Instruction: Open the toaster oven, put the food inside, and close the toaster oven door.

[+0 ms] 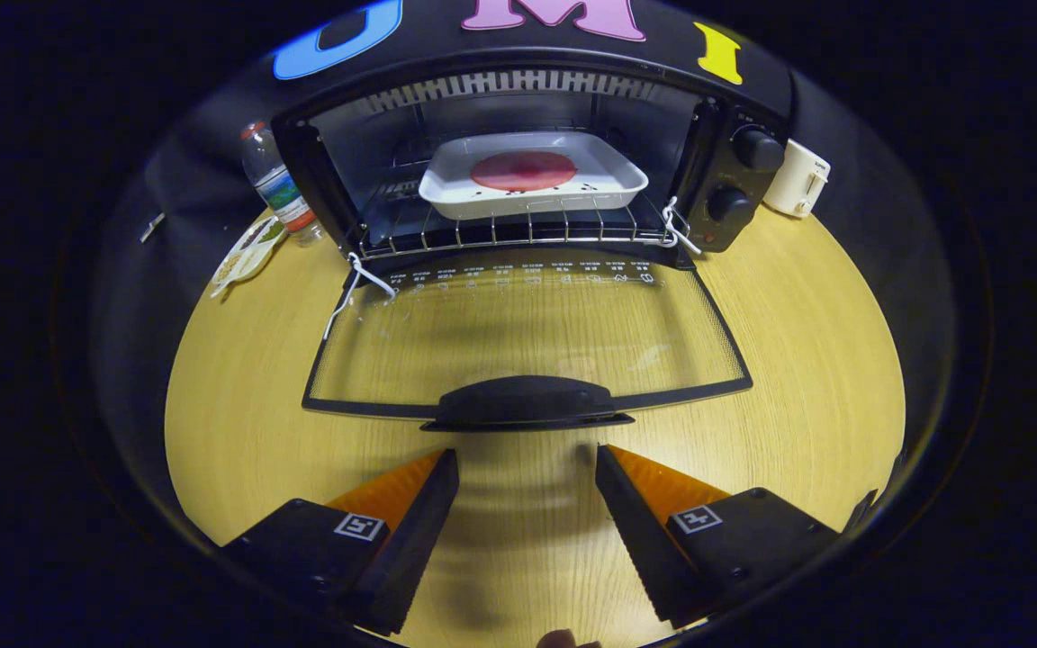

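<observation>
My gripper (pixel 527 463) hangs low over the wooden worktop (pixel 807 360), fingers spread wide with nothing between them, tips just short of the black handle (pixel 526 402) on the toaster oven's (pixel 536 153) glass door (pixel 527 337), which lies folded flat toward me. Inside, on the wire rack (pixel 518 232), sits a white tray (pixel 532 175) carrying the round reddish food (pixel 523 170). Two black knobs (pixel 743 175) run down the oven's right side; a white mug (pixel 798 180) stands far right beside it, and a water bottle (pixel 280 184) and a flat packet (pixel 248 252) lie far left.
</observation>
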`<state>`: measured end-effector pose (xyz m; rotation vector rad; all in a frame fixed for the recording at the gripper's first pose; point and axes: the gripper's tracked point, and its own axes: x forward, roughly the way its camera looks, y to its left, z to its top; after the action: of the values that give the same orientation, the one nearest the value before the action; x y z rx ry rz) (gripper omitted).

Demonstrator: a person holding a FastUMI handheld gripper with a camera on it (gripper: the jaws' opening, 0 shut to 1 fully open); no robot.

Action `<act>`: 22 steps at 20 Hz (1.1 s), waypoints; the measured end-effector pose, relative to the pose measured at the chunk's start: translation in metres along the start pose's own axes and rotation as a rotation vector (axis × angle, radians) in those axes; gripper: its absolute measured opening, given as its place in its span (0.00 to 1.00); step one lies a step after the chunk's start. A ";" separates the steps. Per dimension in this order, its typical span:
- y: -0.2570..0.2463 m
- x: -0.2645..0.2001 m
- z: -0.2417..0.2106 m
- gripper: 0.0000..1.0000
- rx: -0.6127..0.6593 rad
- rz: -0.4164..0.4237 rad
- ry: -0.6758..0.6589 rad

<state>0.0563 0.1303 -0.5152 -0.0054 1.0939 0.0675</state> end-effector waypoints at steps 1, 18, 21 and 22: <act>-0.001 0.004 0.002 0.99 0.002 -0.008 0.005; -0.001 -0.077 0.069 0.99 -0.011 0.034 -0.272; -0.003 -0.105 0.093 0.99 -0.033 0.033 -0.354; -0.003 -0.119 0.099 0.99 -0.035 0.033 -0.390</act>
<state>0.0901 0.1249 -0.3638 -0.0054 0.7027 0.1129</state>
